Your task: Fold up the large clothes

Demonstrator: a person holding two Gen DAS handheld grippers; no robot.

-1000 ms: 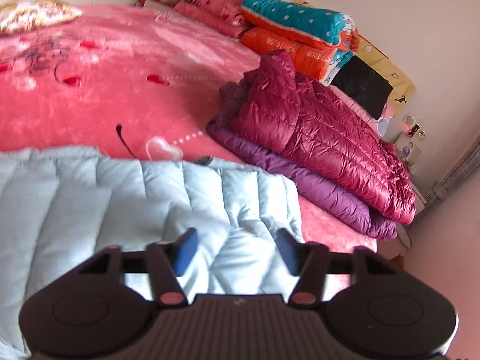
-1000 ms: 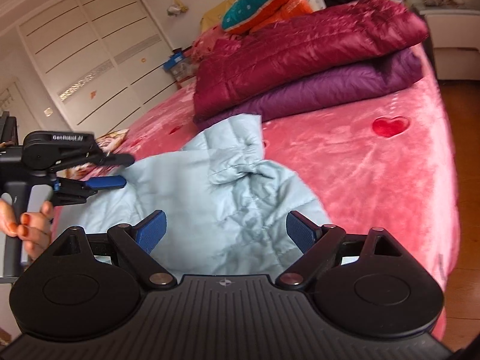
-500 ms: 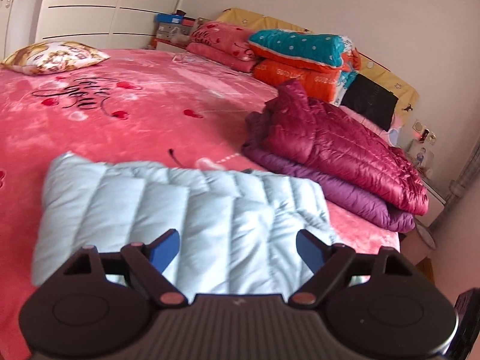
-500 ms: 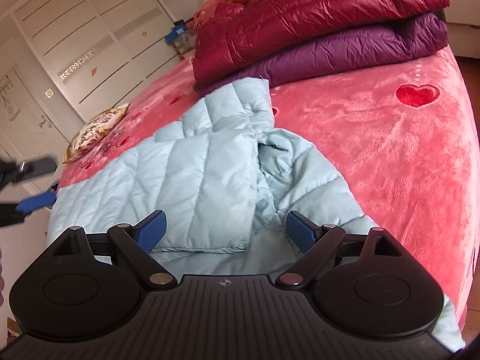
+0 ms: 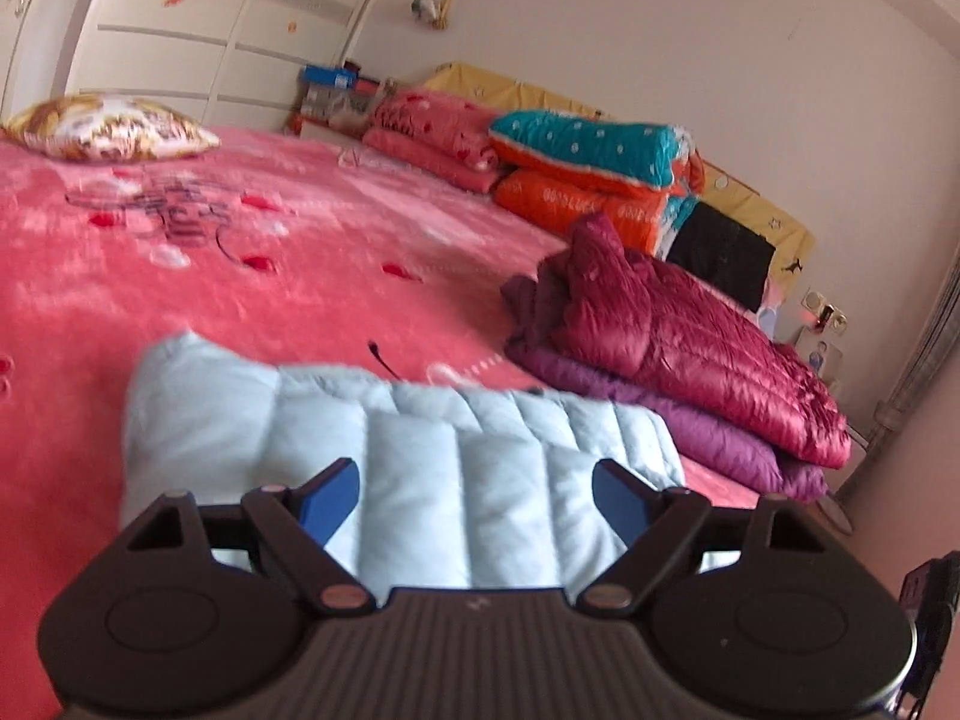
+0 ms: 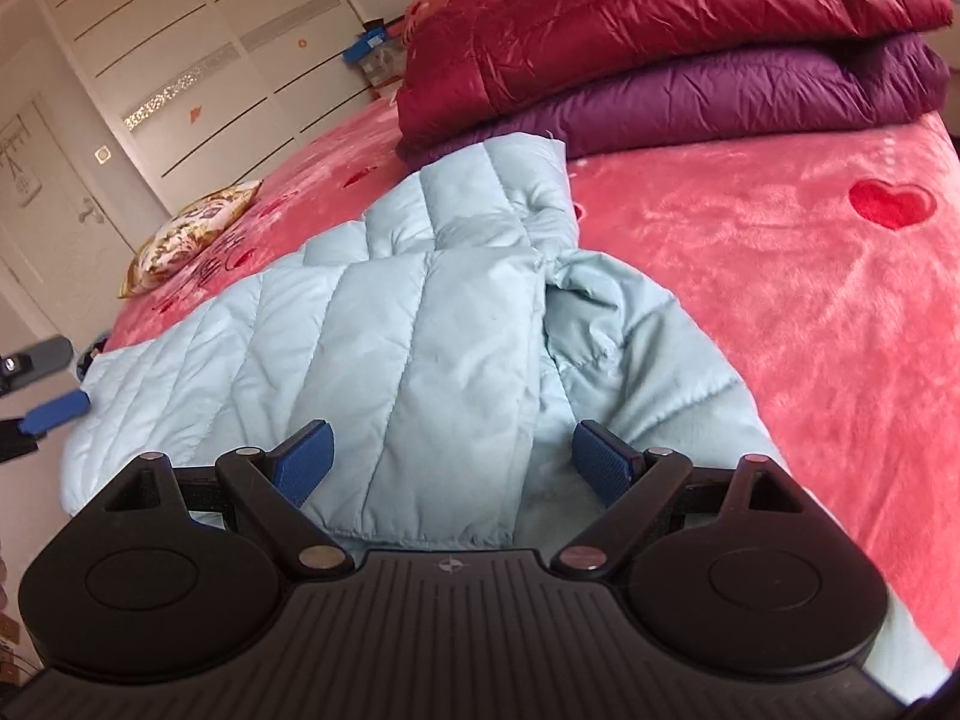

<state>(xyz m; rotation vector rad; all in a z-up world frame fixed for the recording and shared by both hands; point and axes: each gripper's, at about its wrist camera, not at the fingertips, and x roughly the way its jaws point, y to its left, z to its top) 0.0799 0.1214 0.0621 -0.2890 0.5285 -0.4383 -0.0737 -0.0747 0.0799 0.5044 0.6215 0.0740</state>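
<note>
Item: pale blue down jacket half-folded on pink bed; our left gripper and right gripper both wide apart, empty; next, we should pinch the near hem squarely.

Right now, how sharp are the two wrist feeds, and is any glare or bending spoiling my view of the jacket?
Left wrist view: soft blur on the light blue jacket and pink bedspread, wardrobe lines curve. Right wrist view: sharper, jacket stitching reads clearly; only sheen on the maroon jacket. Even daylight and soft shadows in both.
</note>
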